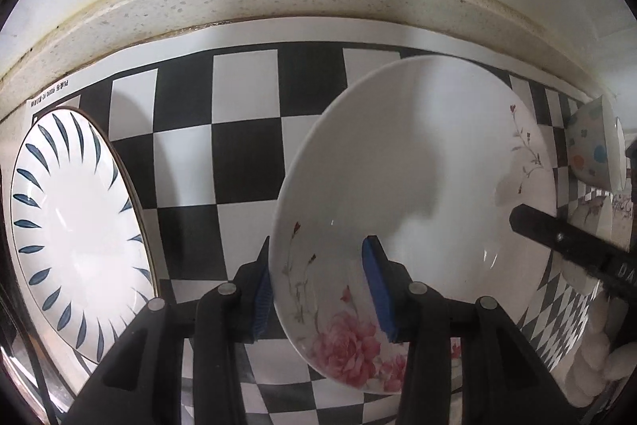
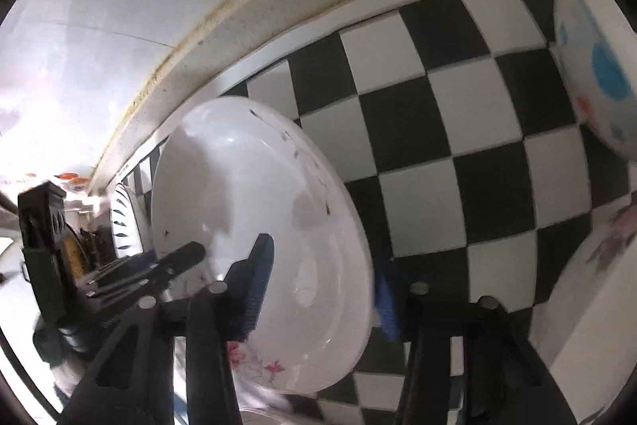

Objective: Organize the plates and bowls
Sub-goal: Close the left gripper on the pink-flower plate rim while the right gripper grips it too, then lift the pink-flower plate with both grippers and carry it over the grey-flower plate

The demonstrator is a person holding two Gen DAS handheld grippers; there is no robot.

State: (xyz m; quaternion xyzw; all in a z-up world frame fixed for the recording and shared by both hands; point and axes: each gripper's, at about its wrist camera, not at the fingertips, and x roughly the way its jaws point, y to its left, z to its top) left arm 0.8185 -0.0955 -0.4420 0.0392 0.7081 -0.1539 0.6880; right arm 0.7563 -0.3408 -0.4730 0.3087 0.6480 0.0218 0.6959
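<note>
Left wrist view: left gripper [image 1: 318,285] clamps the near rim of the floral plate [image 1: 418,186], one blue pad under the rim at 7 o'clock, the other pad [image 1: 378,289] inside the well; plate fills the frame from centre to 3 o'clock, over the checkerboard mat [image 1: 247,162]; second plate with blue leaf strokes [image 1: 75,226] lies at 9 o'clock, apart from it; a spotted bowl [image 1: 593,150] sits at 3 o'clock by the frame edge; the other tool's black finger reaches onto the far rim at 4 o'clock.

Right wrist view: right gripper [image 2: 314,285] straddles the opposite rim of the same floral plate [image 2: 254,226], one pad on the inner face, the other behind the edge; pads look seated on the rim, so I judge it gripped; left gripper [image 2: 159,265] visible at 8 o'clock.

Judgement: two-handed carry; keep both grips level with each other, lower without twisting, let neither pad slide off the glazed rim.

Plate: glossy white, shallow, pink peony near one rim, thin sprigs opposite; looks slippery and breakable.
</note>
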